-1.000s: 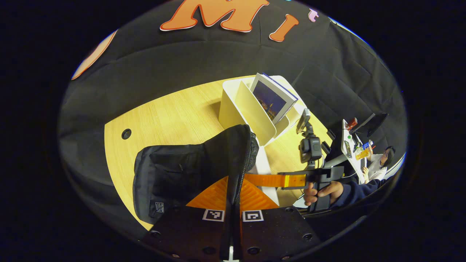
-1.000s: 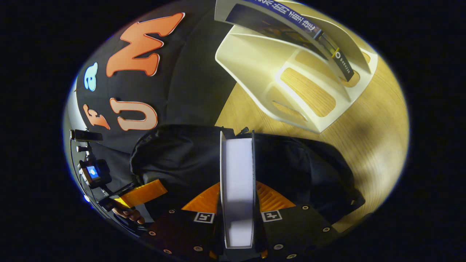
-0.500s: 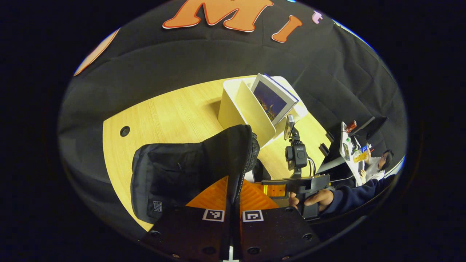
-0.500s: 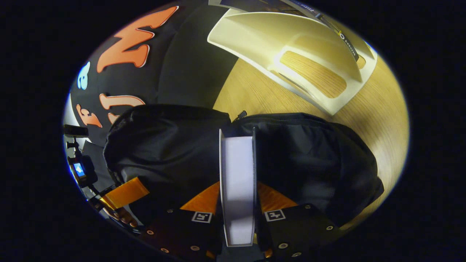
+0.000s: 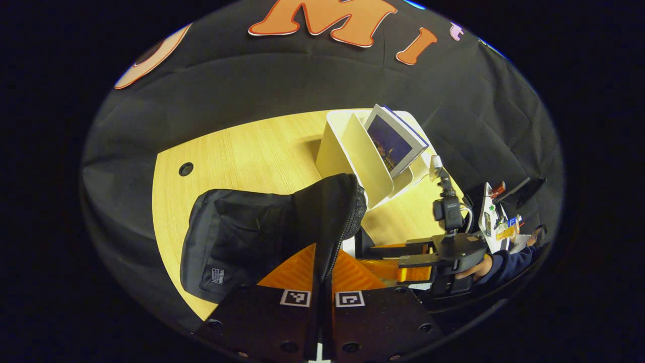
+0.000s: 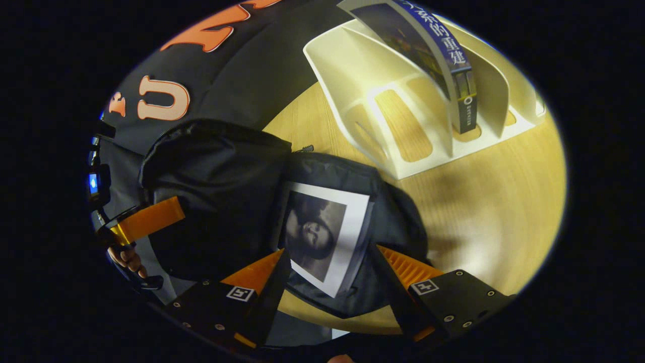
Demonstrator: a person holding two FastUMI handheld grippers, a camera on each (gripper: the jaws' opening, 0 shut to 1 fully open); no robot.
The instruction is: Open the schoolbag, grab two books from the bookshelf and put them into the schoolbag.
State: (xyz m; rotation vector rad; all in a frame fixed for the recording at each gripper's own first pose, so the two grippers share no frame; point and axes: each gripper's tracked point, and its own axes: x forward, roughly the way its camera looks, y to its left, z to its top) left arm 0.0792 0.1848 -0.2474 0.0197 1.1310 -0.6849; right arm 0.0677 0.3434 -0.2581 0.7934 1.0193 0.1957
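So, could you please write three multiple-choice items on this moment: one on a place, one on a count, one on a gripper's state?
1. Where does the white-bordered book lie?
A. in the schoolbag's opening
B. in the bookshelf
C. on the bare table

2. How many books stand in the bookshelf?
A. none
B. one
C. three

3. How is the right gripper?
A. shut on the book
B. shut on the schoolbag
C. open

Key: 1 A, the book rests inside the black schoolbag; 2 B, a single blue book leans between dividers; 3 C, its fingers stand spread either side of the book, apart from it.
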